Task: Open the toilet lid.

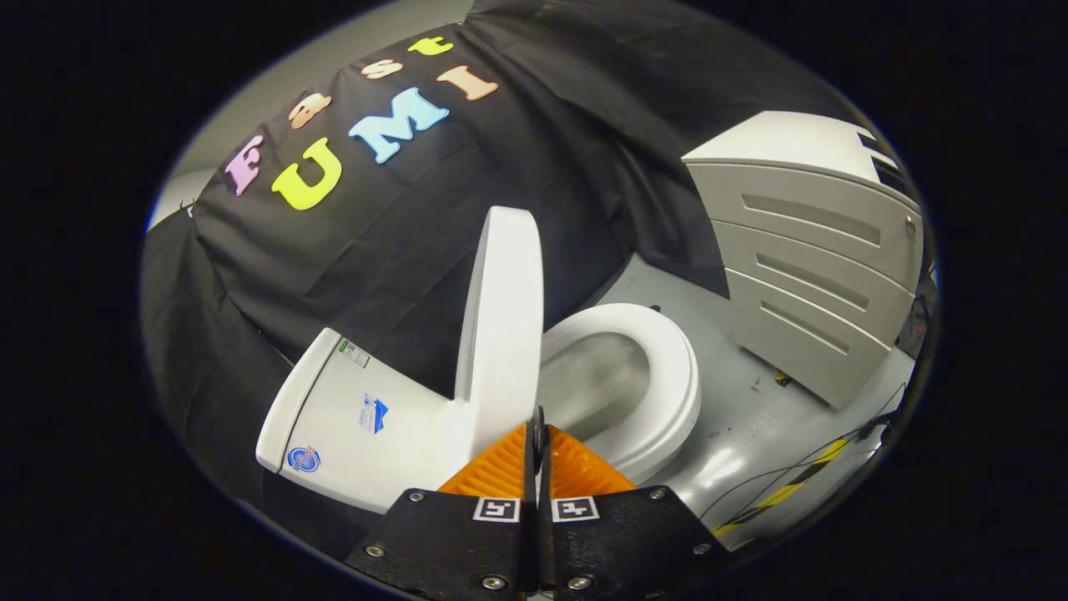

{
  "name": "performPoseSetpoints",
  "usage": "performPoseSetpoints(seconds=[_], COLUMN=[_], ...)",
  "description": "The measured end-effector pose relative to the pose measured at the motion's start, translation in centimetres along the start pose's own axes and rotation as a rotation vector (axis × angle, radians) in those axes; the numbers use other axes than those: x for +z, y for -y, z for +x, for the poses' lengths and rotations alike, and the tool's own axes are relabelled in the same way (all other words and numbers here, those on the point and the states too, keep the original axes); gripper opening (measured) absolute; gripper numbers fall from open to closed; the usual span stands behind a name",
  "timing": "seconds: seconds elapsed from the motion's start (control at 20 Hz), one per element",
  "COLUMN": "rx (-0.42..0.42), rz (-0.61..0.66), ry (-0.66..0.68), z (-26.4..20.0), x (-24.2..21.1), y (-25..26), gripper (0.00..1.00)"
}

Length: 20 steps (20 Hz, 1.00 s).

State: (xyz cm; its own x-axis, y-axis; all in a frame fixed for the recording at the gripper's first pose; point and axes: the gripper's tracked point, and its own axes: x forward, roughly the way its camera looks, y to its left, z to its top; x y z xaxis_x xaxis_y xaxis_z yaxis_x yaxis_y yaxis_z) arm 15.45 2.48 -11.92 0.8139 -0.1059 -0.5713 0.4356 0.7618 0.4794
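Observation:
A white toilet stands just ahead of my fingers. Its lid [503, 317] is raised, standing nearly upright against the tank side, and I see it almost edge-on. The seat ring [667, 376] lies down around the open bowl [596, 388] to the right of the lid. The tank [367, 417] with small stickers lies to the left of the lid. My gripper [538, 426] is shut, the two fingertips pressed together with nothing between them, right in front of the lid's lower edge near the hinge. Whether the tips touch the lid I cannot tell.
A grey cabinet with drawer-like panels [813, 267] stands to the right beyond the toilet. The floor [734, 417] is glossy grey, with black cables and a yellow-black striped tape [793, 488] on it at the right. Black cloth hangs behind the toilet.

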Motion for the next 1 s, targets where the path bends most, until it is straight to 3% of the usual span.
performPoseSetpoints(seconds=[1.0], rx=[-0.010], rz=[-0.092], ry=[0.031], z=[-1.1], x=[0.6], y=[-3.2], gripper=[0.00])
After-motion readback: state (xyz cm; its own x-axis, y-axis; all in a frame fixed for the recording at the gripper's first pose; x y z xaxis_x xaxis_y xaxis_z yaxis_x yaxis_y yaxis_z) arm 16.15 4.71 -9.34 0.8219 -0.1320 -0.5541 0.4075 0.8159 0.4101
